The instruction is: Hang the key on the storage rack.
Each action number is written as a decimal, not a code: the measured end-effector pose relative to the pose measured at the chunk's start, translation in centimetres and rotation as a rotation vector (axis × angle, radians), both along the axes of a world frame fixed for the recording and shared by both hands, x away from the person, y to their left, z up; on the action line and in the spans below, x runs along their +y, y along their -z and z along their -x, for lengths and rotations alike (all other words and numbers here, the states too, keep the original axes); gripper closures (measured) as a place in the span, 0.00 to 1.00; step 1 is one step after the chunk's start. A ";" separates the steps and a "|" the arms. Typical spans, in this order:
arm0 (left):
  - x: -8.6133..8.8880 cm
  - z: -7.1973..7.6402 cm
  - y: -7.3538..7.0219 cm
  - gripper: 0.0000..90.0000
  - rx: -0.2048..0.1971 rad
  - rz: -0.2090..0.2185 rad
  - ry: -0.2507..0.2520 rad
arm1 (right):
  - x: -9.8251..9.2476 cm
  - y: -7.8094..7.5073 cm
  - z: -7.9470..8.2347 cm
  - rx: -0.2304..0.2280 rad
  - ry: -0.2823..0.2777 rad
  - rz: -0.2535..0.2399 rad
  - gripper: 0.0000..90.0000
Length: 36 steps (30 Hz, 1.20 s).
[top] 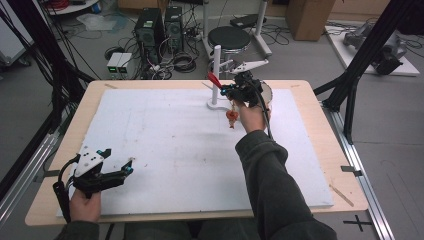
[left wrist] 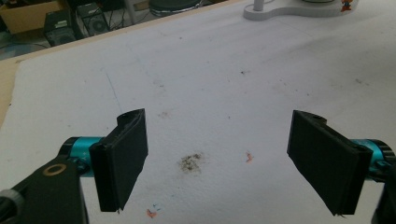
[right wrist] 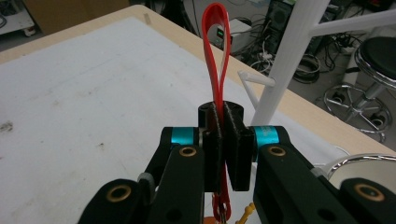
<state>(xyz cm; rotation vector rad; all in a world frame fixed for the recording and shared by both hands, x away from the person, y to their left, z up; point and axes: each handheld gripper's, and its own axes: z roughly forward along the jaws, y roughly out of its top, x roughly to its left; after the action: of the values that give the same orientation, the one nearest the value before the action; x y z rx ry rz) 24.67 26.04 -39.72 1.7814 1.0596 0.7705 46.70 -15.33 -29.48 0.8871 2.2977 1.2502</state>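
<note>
While shut, right claw (right wrist: pixel 223 140) pinches red strap loop (right wrist: pixel 215 51), left claw (left wrist: pixel 229 163) wide open

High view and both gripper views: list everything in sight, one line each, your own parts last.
red strap loop: one, red, pinched in the right claw, charm dangling below
white stand: one, white, far side of the board, with side pegs
white board: one, white, stained, covering the table
wooden table: one, light wood
black stool: one, on the floor beyond the table
computer towers: two, black, on the floor
left claw: black jaws, open, near edge
right claw: black jaws, shut on the strap
</note>
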 end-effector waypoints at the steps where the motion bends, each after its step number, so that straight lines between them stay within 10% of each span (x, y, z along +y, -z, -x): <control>1: 0.0 0.0 0.0 0.23 0.000 0.000 0.000 | 0.0 0.1 -0.1 0.007 0.007 0.003 0.96; 36: 0.1 0.0 0.0 0.23 -0.005 0.004 -0.003 | 0.4 2.2 -2.1 0.063 0.071 0.056 0.96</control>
<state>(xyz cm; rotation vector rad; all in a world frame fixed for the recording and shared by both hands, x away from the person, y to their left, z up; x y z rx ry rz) 24.65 26.18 -39.67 1.7747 1.0595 0.7737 48.79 -14.94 -31.66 0.9920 2.3160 1.1377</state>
